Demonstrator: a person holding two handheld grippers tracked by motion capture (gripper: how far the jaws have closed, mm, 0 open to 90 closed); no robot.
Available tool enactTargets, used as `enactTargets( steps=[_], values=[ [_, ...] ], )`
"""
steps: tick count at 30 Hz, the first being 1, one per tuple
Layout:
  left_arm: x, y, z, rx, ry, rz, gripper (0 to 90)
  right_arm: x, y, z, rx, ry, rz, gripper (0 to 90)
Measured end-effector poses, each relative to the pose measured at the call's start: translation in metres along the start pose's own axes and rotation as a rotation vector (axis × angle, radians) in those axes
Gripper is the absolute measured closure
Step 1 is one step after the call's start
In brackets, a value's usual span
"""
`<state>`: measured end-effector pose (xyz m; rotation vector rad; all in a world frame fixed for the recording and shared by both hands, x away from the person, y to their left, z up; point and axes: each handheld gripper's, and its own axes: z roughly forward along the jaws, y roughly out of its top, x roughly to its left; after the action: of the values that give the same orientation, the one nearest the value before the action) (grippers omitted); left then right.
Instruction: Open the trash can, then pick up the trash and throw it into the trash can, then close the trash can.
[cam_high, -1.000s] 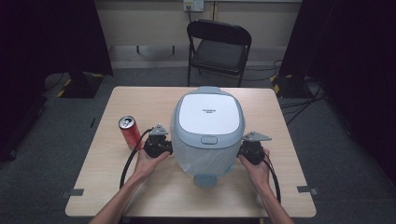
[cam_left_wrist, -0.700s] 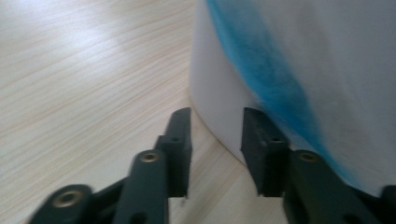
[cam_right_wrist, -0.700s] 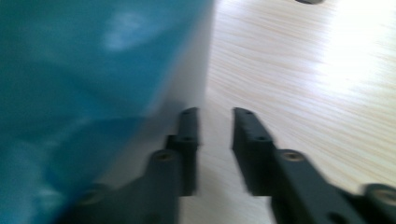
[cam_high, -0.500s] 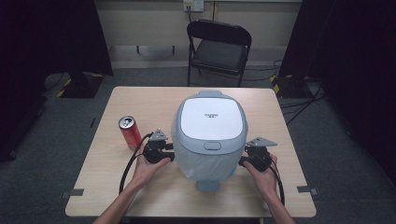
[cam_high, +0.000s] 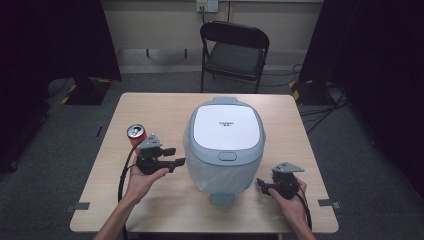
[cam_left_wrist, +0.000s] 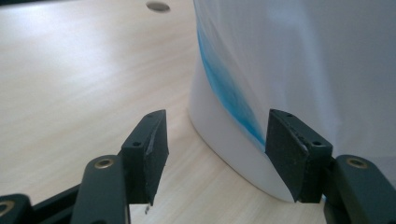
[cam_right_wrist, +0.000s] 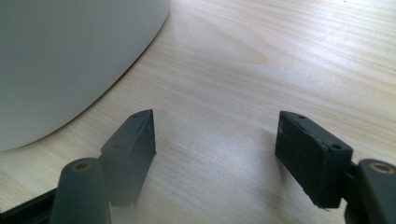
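Thing: a rice cooker (cam_high: 225, 142), big, with a rounded pale body and a white lid, standing on the surface (cam_high: 165, 107) between the two grippers.
Left gripper (cam_high: 176, 156): released, jaws have just been opening, nothing between them; the cooker wall (cam_left_wrist: 299, 70) is just beside its right jaw, seemingly not touching.
Right gripper (cam_high: 260, 185): released too, jaws have just been opening; only bare surface (cam_right_wrist: 280, 56) lies between them, and the cooker (cam_right_wrist: 70, 56) is near, on its left.
Handling: probably heavy and stiff; the smooth curved shell looks slippery, so a pinch on the wall would slide.
Where to hold: I think low on both sides at once, near the base, or a rim or handle if there is one.
Count: one cooker, one red can (cam_high: 135, 134) behind the left gripper, two grippers, one chair (cam_high: 234, 52) beyond the surface.
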<state>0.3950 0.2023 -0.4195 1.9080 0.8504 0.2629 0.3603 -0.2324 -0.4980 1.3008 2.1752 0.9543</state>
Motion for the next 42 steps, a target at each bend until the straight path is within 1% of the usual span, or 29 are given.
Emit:
enactTargets(
  steps=[2, 3, 4, 5, 6, 7, 8, 9, 10, 11, 12, 14, 15, 17, 18, 19, 20, 21, 23, 25, 27, 28, 30, 32, 34, 35, 38, 40, 42],
  values=[
    [0.002, 0.004, -0.011, -0.030, 0.000, -0.014, 39.0, 0.000, -0.002, 0.000, -0.016, -0.001, 0.000, 27.6],
    [0.002, 0.004, -0.011, -0.030, 0.000, -0.014, 39.0, 0.000, -0.002, 0.000, -0.016, -0.001, 0.000, 27.6],
    [0.003, 0.010, -0.022, -0.048, -0.011, -0.005, 39.0, 0.000, -0.002, 0.000, -0.018, -0.002, -0.004, 27.6],
    [0.003, 0.010, -0.022, -0.048, -0.011, -0.005, 39.1, 0.000, -0.002, 0.000, -0.018, -0.002, -0.004, 27.6],
    [0.000, 0.016, -0.033, -0.078, -0.033, 0.001, 39.3, 0.000, -0.002, 0.000, -0.019, -0.002, -0.004, 27.6],
    [-0.004, 0.021, -0.040, -0.090, -0.047, 0.011, 39.7, 0.000, -0.002, 0.000, -0.019, -0.002, -0.004, 27.6],
    [-0.006, 0.024, -0.044, -0.102, -0.046, 0.026, 40.8, 0.000, -0.002, 0.000, -0.019, -0.002, -0.004, 27.6],
    [-0.006, 0.024, -0.044, -0.102, -0.046, 0.026, 43.1, 0.000, -0.002, 0.000, -0.019, -0.002, -0.003, 27.6],
    [-0.012, 0.028, -0.051, -0.148, -0.051, 0.042, 43.1, 0.000, -0.002, 0.000, -0.019, -0.002, -0.003, 27.6],
    [-0.016, 0.032, -0.056, -0.173, -0.059, 0.049, 47.3, 0.000, -0.002, 0.000, -0.019, -0.002, -0.004, 27.6],
    [-0.023, 0.040, -0.064, -0.194, -0.063, 0.073, 48.2, 0.000, -0.002, 0.000, -0.019, -0.002, -0.003, 27.6],
    [-0.029, 0.046, -0.069, -0.219, -0.090, 0.083, 49.4, -0.001, -0.002, 0.000, -0.019, -0.002, -0.004, 27.6],
    [-0.033, 0.049, -0.071, -0.227, -0.109, 0.091, 51.9, 0.000, -0.002, 0.000, -0.016, 0.000, 0.000, 27.6],
    [-0.037, 0.052, -0.072, -0.237, -0.115, 0.100, 57.0, -0.001, -0.002, 0.000, -0.019, -0.002, -0.004, 27.6],
    [-0.044, 0.057, -0.074, -0.254, -0.155, 0.103, 59.4, 0.000, -0.002, 0.000, -0.016, 0.000, 0.001, 27.5],
    [-0.044, 0.057, -0.074, -0.254, -0.155, 0.103, 60.6, 0.000, -0.002, 0.000, -0.016, 0.000, 0.001, 27.6],
    [-0.051, 0.064, -0.074, -0.275, -0.186, 0.119, 63.5, 0.000, -0.002, 0.000, -0.016, 0.000, 0.001, 27.5],
    [-0.051, 0.064, -0.074, -0.275, -0.186, 0.119, 65.4, 0.000, -0.002, 0.000, -0.016, 0.000, 0.001, 27.5],
    [-0.060, 0.073, -0.074, -0.282, -0.219, 0.154, 69.0, 0.000, -0.002, 0.000, -0.016, 0.000, 0.002, 27.5],
    [-0.068, 0.081, -0.072, -0.286, -0.247, 0.173, 73.1, 0.000, -0.002, 0.000, -0.016, 0.001, 0.002, 27.5],
    [-0.077, 0.087, -0.069, -0.306, -0.274, 0.192, 79.4, 0.000, -0.002, 0.000, -0.015, 0.001, 0.002, 27.3],
    [-0.080, 0.089, -0.068, -0.312, -0.296, 0.191, 83.5, 0.000, -0.002, 0.000, -0.015, 0.001, 0.002, 27.2],
    [-0.089, 0.096, -0.061, -0.308, -0.328, 0.208, 89.9, 0.000, -0.002, 0.000, -0.014, 0.002, 0.001, 27.0],
    [-0.097, 0.101, -0.051, -0.282, -0.367, 0.215, 90.0, 0.000, -0.002, 0.000, -0.015, 0.002, 0.002, 27.0],
    [-0.105, 0.105, -0.043, -0.252, -0.377, 0.238, 90.0, 0.000, -0.002, 0.000, -0.014, 0.002, 0.001, 27.0],
    [-0.111, 0.107, -0.037, -0.235, -0.393, 0.245, 90.0, 0.000, -0.002, 0.000, -0.014, 0.002, 0.001, 26.9],
    [-0.122, 0.111, -0.024, -0.179, -0.406, 0.286, 90.0, 0.000, -0.002, 0.000, -0.015, 0.002, 0.001, 26.9],
    [-0.126, 0.113, -0.017, -0.158, -0.399, 0.296, 90.0, 0.000, -0.002, 0.000, -0.014, 0.003, 0.001, 27.0],
    [-0.128, 0.114, -0.013, -0.150, -0.413, 0.294, 90.0, 0.000, -0.002, 0.000, -0.014, 0.003, 0.001, 27.0]
  ],
)
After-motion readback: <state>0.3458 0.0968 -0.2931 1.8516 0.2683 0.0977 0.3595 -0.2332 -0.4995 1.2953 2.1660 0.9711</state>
